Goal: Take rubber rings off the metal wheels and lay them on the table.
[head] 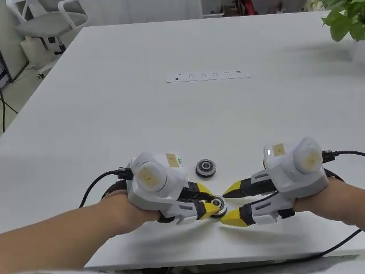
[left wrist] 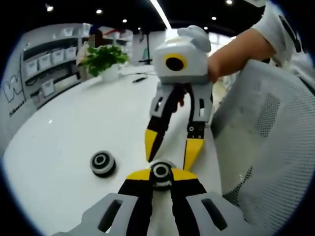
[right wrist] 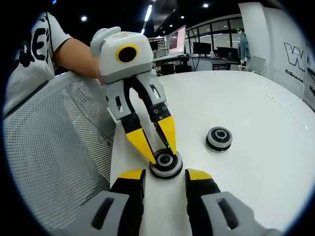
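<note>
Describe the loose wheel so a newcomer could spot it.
On the white table, near its front edge, look just beyond the left gripper. The wheel there lies flat, touched by nothing; its twin is clamped in that gripper's jaws.

Left gripper [head: 210,205] pinched on a metal wheel [head: 217,204], right gripper [head: 227,206] tip-to-tip opposite, jaws spread

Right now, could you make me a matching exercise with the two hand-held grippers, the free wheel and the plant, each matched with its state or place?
Things:
1. left hand-held gripper
2. right hand-held gripper
3. free wheel
4. plant

States or places:
a. at the far right of the table
b. shut on the held wheel
c. open, tips close to the held wheel
d. lying alone on the table, beyond both grippers

Pairs: 1-b, 2-c, 3-d, 4-a
</note>
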Tool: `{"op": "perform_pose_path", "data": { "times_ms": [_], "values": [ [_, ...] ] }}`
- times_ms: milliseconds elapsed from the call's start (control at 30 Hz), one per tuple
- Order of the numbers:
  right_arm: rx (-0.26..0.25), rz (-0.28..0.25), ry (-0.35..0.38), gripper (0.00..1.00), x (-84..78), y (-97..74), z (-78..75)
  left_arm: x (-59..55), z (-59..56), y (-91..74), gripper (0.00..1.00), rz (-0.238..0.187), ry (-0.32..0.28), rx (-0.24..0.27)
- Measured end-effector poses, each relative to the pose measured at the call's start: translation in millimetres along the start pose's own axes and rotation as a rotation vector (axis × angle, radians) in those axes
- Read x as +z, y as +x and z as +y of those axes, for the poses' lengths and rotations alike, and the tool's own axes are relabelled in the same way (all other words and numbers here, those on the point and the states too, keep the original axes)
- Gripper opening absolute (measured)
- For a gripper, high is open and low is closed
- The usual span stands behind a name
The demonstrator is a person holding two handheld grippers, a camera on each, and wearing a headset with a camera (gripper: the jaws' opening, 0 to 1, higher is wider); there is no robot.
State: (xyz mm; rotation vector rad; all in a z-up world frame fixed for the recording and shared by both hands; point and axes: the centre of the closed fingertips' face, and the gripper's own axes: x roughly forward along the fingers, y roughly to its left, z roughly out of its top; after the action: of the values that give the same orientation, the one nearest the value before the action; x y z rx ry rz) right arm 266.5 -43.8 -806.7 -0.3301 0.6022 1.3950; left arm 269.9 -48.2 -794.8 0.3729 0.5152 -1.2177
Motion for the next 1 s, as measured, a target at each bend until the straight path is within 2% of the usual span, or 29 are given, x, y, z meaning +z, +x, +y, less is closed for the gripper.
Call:
{"op": "perform_pose_path", "data": {
  "times_ms": [67, 333, 433, 567, 933, 1000],
  "values": [
    [0.005, -0.009, 0.03, 0.28, -0.2, 0.4, -0.3, -0.1, 0.0, -0.1, 0.14, -0.003, 0.001, 0.002],
    [0.004, -0.014, 0.038, 0.3, 0.4, 4.6, 2.6, -0.5, 0.4, 0.6, 0.14, -0.01, 0.002, 0.006],
    [-0.01, -0.01, 0.039, 0.28, -0.7, 4.6, 0.1, -0.6, 0.4, 0.7, 0.14, -0.014, 0.001, 0.006],
    [-0.014, -0.038, 0.074, 0.27, 2.9, 2.8, -2.1, -0.5, 0.0, 1.0, 0.14, -0.018, -0.002, 0.008],
    [-0.008, -0.021, 0.044, 0.23, -0.2, 1.9, -0.2, -0.4, -0.6, 0.8, 0.13, -0.023, 0.003, 0.011],
    [-0.013, 0.0, 0.025, 0.21, -4.3, 0.9, -0.7, -0.4, -0.5, 0.8, 0.13, -0.024, 0.002, 0.011]
  ]
}}
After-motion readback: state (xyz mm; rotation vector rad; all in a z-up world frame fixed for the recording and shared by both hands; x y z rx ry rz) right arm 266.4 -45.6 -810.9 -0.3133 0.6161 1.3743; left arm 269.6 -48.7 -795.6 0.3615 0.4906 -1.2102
